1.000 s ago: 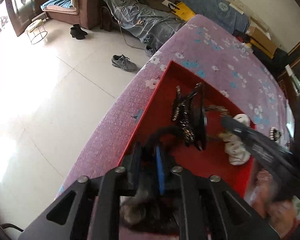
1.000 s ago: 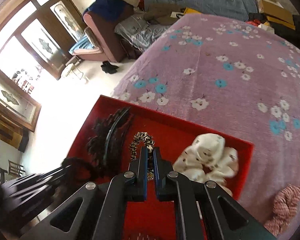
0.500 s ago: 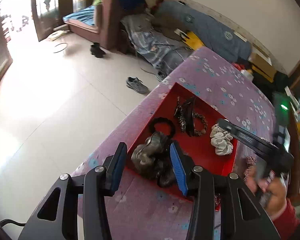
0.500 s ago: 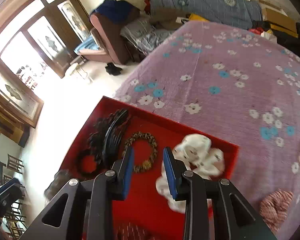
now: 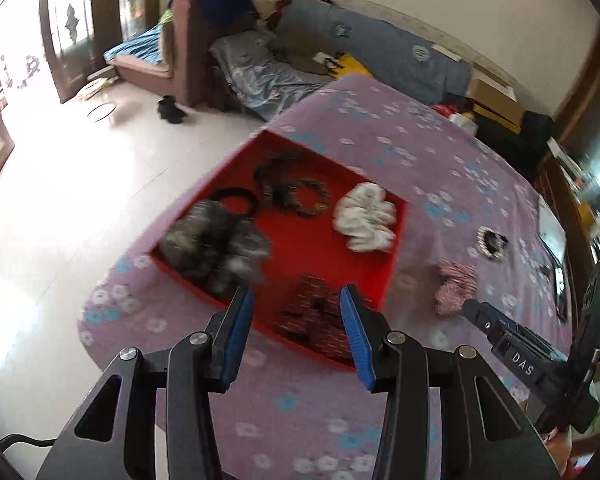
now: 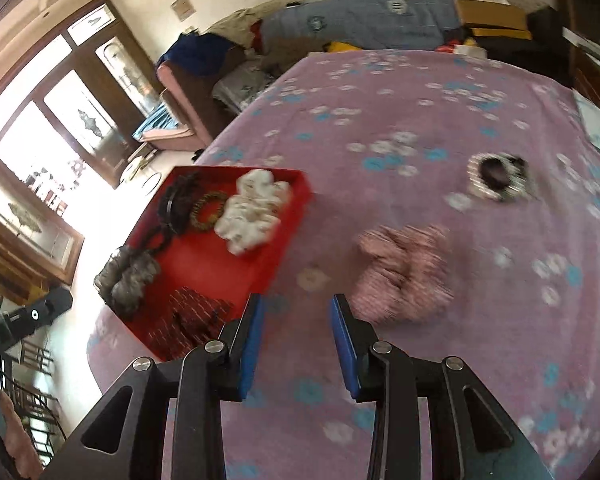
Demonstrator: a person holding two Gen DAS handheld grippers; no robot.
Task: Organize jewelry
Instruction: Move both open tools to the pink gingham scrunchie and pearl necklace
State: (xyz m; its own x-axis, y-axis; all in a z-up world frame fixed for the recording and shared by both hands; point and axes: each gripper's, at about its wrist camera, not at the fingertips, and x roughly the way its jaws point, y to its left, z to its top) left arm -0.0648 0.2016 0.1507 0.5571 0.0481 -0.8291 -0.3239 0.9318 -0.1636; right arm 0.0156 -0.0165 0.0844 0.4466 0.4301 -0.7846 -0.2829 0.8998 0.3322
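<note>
A red tray (image 5: 394,248) (image 6: 296,216) sits on the purple flowered cloth. In it lie a grey fluffy scrunchie (image 5: 216,240) (image 6: 128,276), a white scrunchie (image 5: 366,216) (image 6: 254,210), a gold bead bracelet (image 5: 308,196) (image 6: 208,210), black hair pieces (image 5: 276,176) (image 6: 174,204) and a red patterned scrunchie (image 5: 316,316) (image 6: 192,316). On the cloth lie a pink scrunchie (image 5: 456,286) (image 6: 404,272) and a black-and-white pearl tie (image 5: 492,242) (image 6: 498,176). My left gripper (image 5: 296,320) is open and empty above the tray's near edge. My right gripper (image 6: 296,334) is open and empty, just left of the pink scrunchie.
The table's left edge drops to a white tiled floor (image 5: 60,200). A sofa with blue covers (image 5: 372,52) and boxes (image 5: 496,96) stand behind the table. The right gripper's body shows at the right of the left wrist view (image 5: 524,364).
Both grippers opened and pulled back from the tray. The left let go of the grey scrunchie, the right of the gold bracelet. The right swung toward the pink scrunchie.
</note>
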